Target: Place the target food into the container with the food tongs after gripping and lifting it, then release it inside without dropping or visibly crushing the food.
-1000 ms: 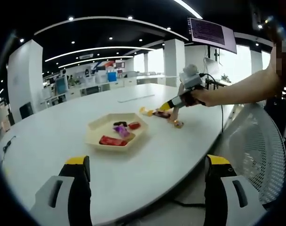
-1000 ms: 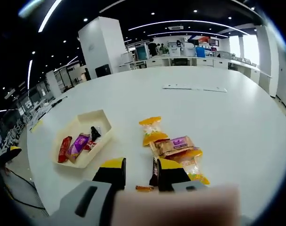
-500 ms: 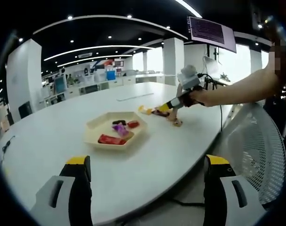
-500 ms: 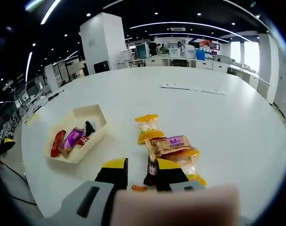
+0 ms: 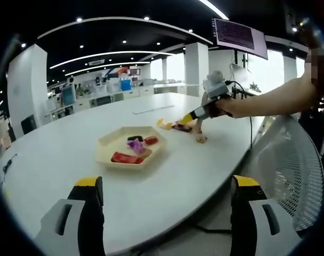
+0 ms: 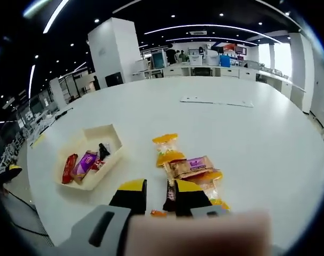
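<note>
Bright ceiling strip lights (image 5: 113, 56), window glare at right, fisheye bending edges, soft overall focus

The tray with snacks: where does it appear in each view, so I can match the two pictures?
Left gripper view: tray sits at centre, slightly left, on the white table.
Right gripper view: tray sits at left of centre, above the left jaw.
Shared landmark: the pile of snack packets beside it.

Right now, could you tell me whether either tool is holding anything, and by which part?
The left tool is open and empty. The right tool sits over the snack packets, but a grip cannot be told.
</note>
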Demonstrator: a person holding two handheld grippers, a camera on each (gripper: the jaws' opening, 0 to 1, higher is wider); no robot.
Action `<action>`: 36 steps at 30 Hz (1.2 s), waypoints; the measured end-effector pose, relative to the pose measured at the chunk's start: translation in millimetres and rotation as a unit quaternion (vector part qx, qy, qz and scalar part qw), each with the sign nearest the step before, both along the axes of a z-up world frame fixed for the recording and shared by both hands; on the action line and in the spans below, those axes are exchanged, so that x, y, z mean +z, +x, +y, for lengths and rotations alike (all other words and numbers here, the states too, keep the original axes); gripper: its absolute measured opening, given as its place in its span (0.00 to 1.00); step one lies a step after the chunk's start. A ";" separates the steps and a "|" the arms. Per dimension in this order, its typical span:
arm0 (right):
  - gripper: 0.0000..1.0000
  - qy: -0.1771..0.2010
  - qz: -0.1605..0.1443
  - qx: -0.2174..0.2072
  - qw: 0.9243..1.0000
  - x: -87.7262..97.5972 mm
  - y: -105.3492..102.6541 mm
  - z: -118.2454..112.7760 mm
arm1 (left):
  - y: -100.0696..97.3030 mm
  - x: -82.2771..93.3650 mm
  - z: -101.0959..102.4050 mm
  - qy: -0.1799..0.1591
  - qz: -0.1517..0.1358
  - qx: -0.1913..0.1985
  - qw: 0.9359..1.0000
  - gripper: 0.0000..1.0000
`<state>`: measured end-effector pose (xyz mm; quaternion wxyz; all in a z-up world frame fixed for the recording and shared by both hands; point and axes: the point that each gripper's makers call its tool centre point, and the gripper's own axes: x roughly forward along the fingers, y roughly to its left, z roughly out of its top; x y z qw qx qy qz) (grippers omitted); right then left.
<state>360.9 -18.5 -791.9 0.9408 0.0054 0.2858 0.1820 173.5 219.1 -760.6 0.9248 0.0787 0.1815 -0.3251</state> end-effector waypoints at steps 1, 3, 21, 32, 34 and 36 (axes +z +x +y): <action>0.20 0.000 -0.003 0.003 1.000 5.0 0.7 0.3 | 0.0 0.0 0.0 0.000 0.000 0.000 1.000 0.96; 0.20 -0.004 -0.018 0.003 1.000 19.3 4.9 -1.1 | 0.0 0.0 0.0 0.000 0.000 0.000 1.000 0.96; 0.20 -0.014 -0.038 0.029 0.999 58.9 13.9 12.5 | -0.1 2.6 0.5 0.000 -0.009 0.001 1.000 0.94; 0.20 -0.002 -0.051 0.063 0.997 76.3 26.3 56.3 | 0.6 5.8 -0.8 -0.005 -0.017 -0.002 1.000 0.95; 0.20 0.004 -0.050 0.075 0.996 77.6 26.2 70.0 | 0.6 5.4 -0.8 -0.004 -0.017 -0.002 1.000 0.95; 0.20 0.006 -0.051 0.086 0.995 78.1 27.0 82.5 | 0.8 5.3 -0.6 -0.004 -0.016 -0.002 1.000 0.95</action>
